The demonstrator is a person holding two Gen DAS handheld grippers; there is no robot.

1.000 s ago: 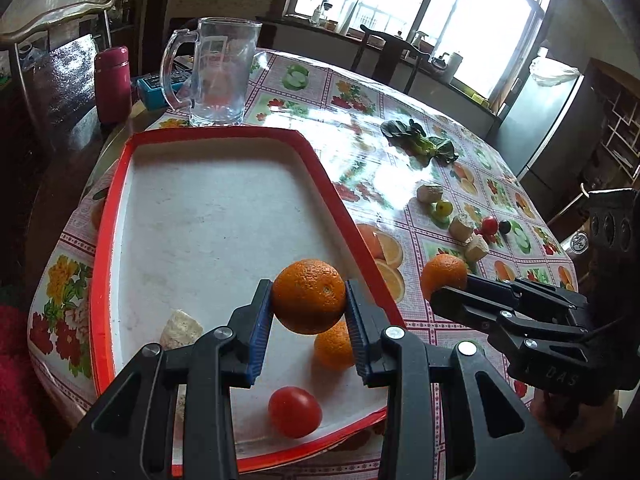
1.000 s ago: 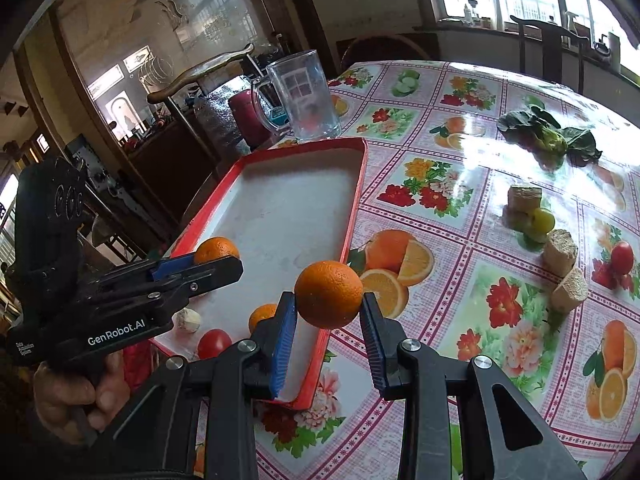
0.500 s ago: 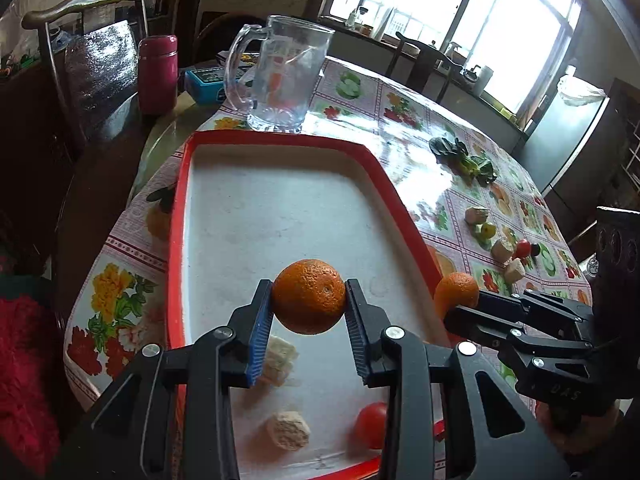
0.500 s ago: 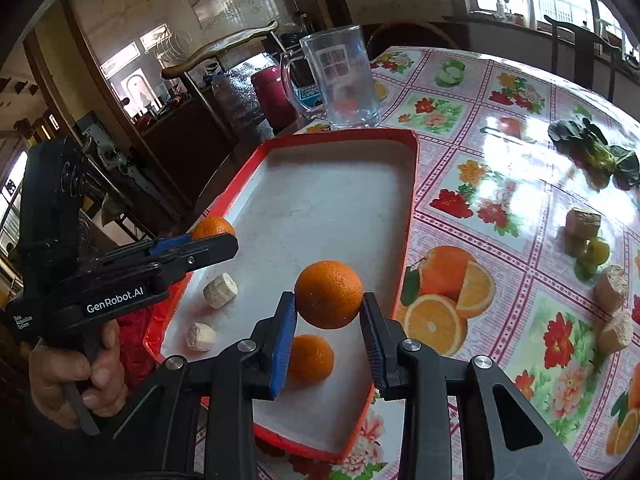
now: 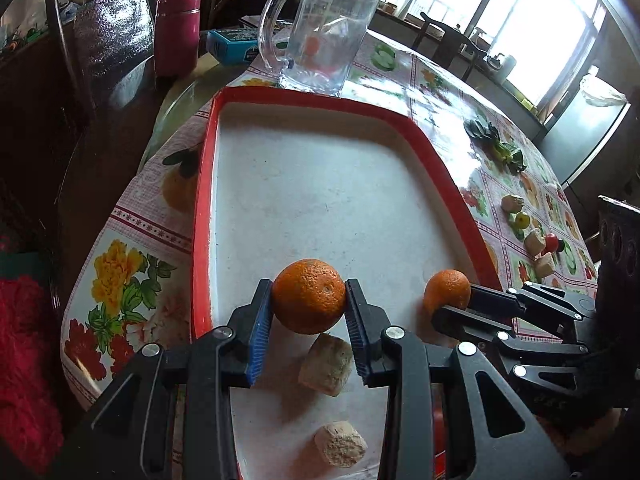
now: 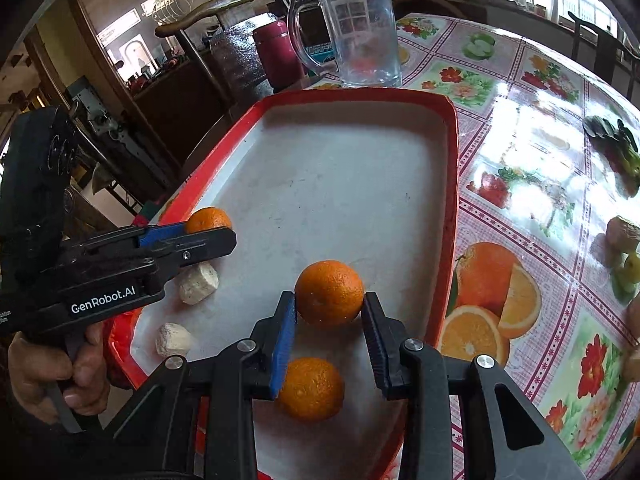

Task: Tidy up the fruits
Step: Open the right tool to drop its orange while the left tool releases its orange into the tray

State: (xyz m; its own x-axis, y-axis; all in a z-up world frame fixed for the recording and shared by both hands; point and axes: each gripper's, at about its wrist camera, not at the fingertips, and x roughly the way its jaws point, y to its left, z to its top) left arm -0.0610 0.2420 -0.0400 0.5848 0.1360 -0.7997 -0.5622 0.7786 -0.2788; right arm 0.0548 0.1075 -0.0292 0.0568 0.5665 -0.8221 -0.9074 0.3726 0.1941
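My left gripper [image 5: 309, 312] is shut on an orange [image 5: 309, 295] and holds it above the near end of the red-rimmed white tray [image 5: 202, 216]. My right gripper [image 6: 329, 312] is shut on a second orange [image 6: 329, 293] over the same tray [image 6: 452, 184]. Each gripper shows in the other's view: the right one [image 5: 448, 302] with its orange [image 5: 447, 288], the left one [image 6: 208, 236] with its orange [image 6: 208, 219]. A third orange [image 6: 311, 388] lies in the tray below my right gripper. Two pale food chunks [image 5: 326, 364] [image 5: 340, 444] lie in the tray.
A glass mug [image 5: 320, 32] stands behind the tray, with a maroon flask [image 5: 176, 32] and a blue box [image 5: 232, 46] beyond it. On the flowered tablecloth to the right lie leafy greens [image 5: 496, 144], several pale chunks [image 5: 534, 242], a small green fruit [image 5: 522, 220] and a red one [image 5: 552, 242].
Both grippers have moved forward over the tray with their oranges still held. The tomato in the tray has dropped out of the left wrist view.
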